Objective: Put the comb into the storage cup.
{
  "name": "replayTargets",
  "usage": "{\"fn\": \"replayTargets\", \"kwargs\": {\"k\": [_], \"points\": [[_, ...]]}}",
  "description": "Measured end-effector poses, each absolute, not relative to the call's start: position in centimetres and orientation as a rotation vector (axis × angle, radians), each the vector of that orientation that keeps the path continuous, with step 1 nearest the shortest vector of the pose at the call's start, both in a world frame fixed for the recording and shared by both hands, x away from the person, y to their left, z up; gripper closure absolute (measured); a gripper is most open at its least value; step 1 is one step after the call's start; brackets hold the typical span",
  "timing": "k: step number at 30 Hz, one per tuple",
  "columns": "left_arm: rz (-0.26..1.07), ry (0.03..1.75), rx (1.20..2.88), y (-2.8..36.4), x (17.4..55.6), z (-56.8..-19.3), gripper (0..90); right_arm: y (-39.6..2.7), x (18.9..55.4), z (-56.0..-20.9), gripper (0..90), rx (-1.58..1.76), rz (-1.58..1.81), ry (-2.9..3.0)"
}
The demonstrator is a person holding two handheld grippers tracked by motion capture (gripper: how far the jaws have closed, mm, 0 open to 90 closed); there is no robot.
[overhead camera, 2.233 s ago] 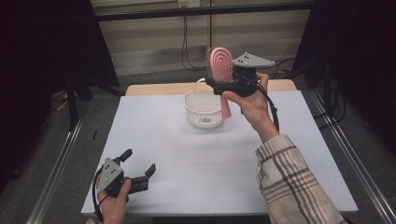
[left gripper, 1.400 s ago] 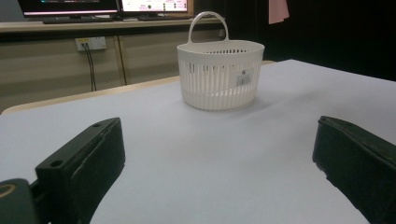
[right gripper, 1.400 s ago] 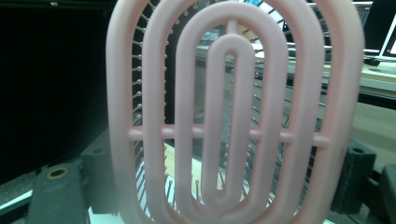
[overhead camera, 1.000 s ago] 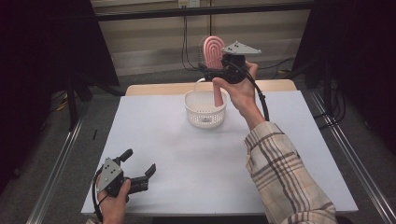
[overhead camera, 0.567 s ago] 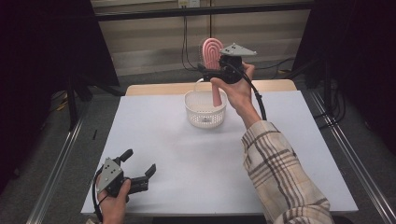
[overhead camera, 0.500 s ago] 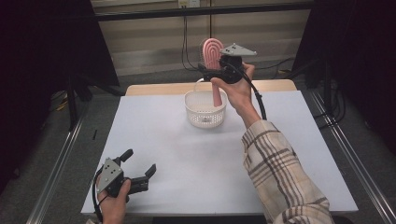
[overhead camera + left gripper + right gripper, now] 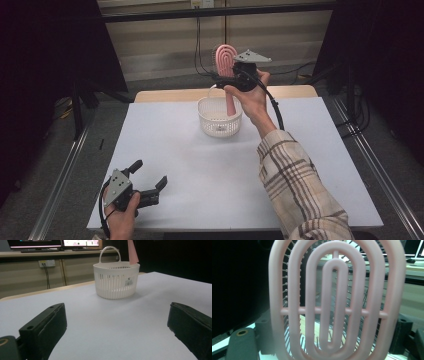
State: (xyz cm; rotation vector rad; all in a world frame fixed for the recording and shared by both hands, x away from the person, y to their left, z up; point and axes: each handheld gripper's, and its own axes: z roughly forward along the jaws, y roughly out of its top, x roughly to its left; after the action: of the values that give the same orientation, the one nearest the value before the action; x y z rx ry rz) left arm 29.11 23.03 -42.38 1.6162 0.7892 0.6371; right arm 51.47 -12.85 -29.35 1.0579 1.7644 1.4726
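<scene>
Dark curtains close off both sides of the room, and a white table (image 7: 210, 165) stands in the middle under the high view. From up there, the right gripper (image 7: 239, 80) is held above the far end of the table, its jaws clamped on a pink hairbrush (image 7: 226, 62). The brush stands nearly upright, head up, and its handle points down into the white basket (image 7: 220, 117) directly beneath the jaws. The long axis is close to vertical, so I judge that a straight lowering would seat the handle inside the rim. Well apart, at the near left corner, the left gripper (image 7: 150, 187) rests low over the table with its jaws spread wide and nothing between them; the basket lies far ahead of it, so the right hand is plainly the nearer one.

From the left gripper view, the two black jaws stand wide at the bottom corners with bare tabletop between them. Straight ahead sits the basket (image 7: 116, 281), its handle loop raised, and the tapered pink handle end (image 7: 132, 252) dips just behind its far rim.

From the right gripper view, the brush head (image 7: 337, 300) sits right up against the camera, its oval ribs and bristles across the jaws, gripped at its lower part.
</scene>
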Motion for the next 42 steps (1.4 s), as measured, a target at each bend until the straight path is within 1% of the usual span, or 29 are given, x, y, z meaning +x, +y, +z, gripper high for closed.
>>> {"fn": "replayTargets", "kwargs": {"k": [22,42], "points": [[0.636,0.785,1.626,23.0,29.1,-42.4,2.5,-13.0,51.8,-31.8,18.7,1.102,1.466,1.768],[0.632,0.782,1.630,23.0,29.1,-42.4,2.5,-14.6,51.7,-34.4,18.6,1.173,1.458,1.790]]}}
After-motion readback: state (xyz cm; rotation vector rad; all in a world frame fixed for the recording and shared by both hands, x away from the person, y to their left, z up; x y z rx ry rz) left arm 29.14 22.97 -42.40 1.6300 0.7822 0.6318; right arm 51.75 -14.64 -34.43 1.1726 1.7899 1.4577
